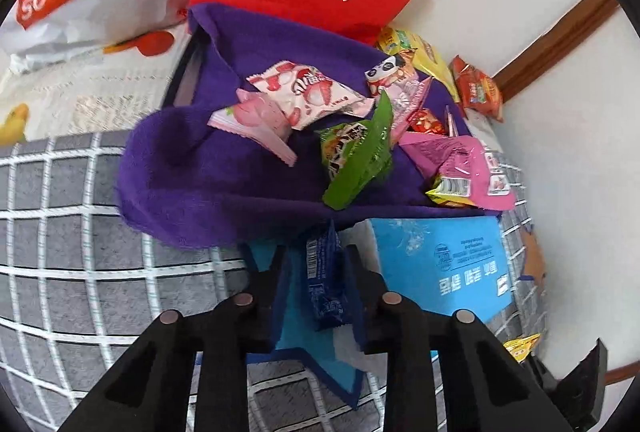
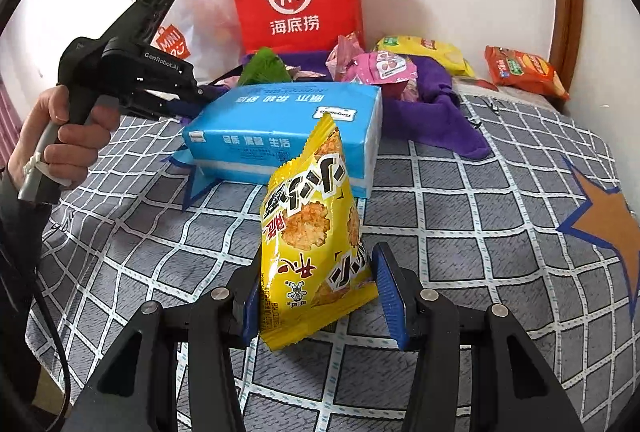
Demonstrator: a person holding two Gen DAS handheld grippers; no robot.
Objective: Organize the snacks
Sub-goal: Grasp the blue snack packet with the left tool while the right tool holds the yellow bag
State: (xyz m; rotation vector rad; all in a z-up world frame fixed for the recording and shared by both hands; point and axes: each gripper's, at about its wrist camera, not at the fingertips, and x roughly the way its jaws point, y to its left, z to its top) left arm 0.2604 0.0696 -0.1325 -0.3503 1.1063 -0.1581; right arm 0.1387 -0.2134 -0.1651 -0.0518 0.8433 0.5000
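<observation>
Only the left wrist view shows the left gripper [image 1: 320,264] clamped on a small dark-blue foil snack packet [image 1: 325,280] beside the light-blue tissue pack [image 1: 448,264]. A crinkled yellow rice-cracker bag [image 2: 312,232] is gripped by the right gripper [image 2: 316,296], half open.

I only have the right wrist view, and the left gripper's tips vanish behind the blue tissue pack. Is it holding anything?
Observer: Yes. The left gripper is shut on a dark blue snack packet with a barcode.
Operator: Whereabouts?
Observer: At the near edge of the purple cloth, beside the blue tissue pack.
Operator: What's on that cloth that I can't see?
Observer: A pink-and-white strawberry packet and a panda-printed packet.
</observation>
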